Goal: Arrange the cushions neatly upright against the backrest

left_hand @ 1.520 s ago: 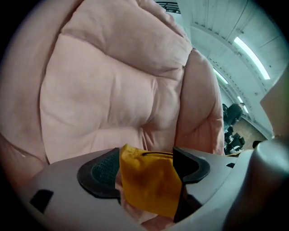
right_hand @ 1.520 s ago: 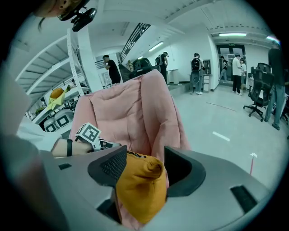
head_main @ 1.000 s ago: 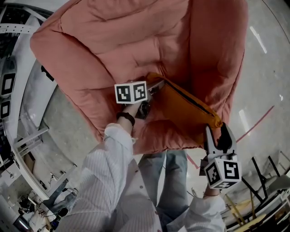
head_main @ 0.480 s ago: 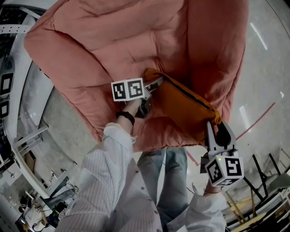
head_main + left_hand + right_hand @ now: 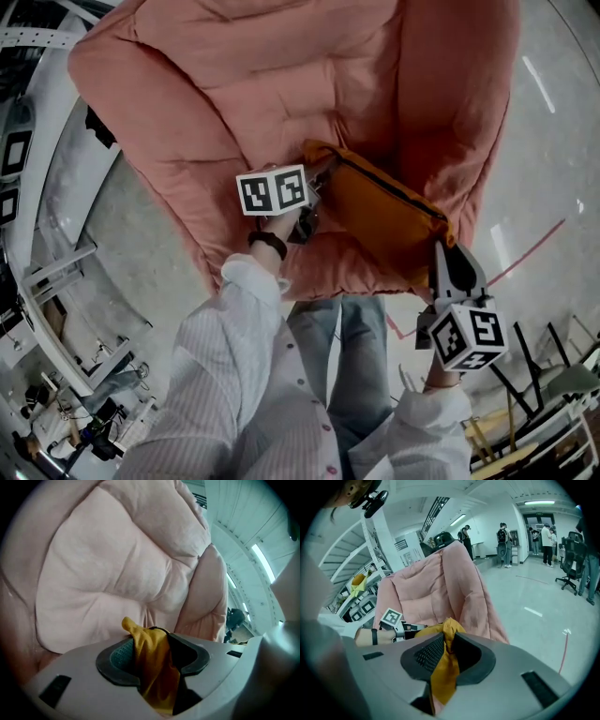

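Observation:
An orange cushion (image 5: 380, 211) with a dark zip lies on the seat of a large pink padded chair (image 5: 281, 84). At the cushion's left corner is my left gripper (image 5: 321, 180), jaws closing. Seen from the left gripper view, the yellow-orange fabric (image 5: 157, 667) is bunched between that gripper's (image 5: 152, 646) pads. My right gripper (image 5: 450, 255) is at the cushion's right corner near the seat's front edge, jaws closing too. The right gripper view shows this gripper (image 5: 447, 653) pinching a fold of the cushion (image 5: 443, 677). The chair's backrest (image 5: 122, 569) rises behind.
White metal racks with marker boards (image 5: 23, 187) stand left of the chair. Grey floor with a red line (image 5: 534, 248) lies to the right, and dark frames (image 5: 553, 394) stand at bottom right. Several people (image 5: 504, 536) and an office chair (image 5: 572, 559) are far off.
Both grippers' jaws have narrowed onto the cushion's corners; the right jaws stood wide a second ago. The cushion has barely moved.

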### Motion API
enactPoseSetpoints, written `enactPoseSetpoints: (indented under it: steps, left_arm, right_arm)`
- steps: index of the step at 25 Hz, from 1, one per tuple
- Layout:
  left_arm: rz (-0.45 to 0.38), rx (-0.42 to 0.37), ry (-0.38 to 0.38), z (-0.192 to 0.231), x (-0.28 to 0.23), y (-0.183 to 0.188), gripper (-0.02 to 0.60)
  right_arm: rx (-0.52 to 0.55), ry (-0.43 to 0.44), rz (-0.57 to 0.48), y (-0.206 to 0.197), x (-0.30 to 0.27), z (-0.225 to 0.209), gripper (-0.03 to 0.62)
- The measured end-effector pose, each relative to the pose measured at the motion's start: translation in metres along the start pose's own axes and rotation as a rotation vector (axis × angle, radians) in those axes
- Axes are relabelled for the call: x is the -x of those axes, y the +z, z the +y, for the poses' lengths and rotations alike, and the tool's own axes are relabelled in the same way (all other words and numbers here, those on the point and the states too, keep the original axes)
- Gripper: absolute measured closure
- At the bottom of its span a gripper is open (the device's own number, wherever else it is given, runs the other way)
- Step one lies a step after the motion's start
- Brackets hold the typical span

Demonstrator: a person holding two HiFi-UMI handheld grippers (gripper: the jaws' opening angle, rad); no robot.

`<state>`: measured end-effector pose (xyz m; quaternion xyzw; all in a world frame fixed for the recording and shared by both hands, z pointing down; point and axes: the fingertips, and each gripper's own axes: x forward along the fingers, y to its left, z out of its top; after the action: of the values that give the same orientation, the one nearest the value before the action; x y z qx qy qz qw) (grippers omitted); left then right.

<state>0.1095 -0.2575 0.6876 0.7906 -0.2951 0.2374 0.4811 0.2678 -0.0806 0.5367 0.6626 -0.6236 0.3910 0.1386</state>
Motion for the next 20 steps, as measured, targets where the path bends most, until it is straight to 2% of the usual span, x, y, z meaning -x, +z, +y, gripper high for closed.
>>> enactPoseSetpoints:
  steps: [6,12,20]
  left_arm:
    - [-0.107,0.048,0.031,-0.001,0.054,0.018,0.371]
    - [-0.238,0.098,0.102,0.043,0.116,0.066,0.371]
    - [-0.330,0.149,0.184,0.083,0.176,0.081,0.371]
  right_arm:
    - [0.048,0.042,-0.030,0.032,0.007,0.020,0.530]
    - [0.140,0.128,-0.055,0.074,-0.038,0.074,0.531]
    - [0.202,0.197,-0.048,0.091,-0.078,0.122,0.531]
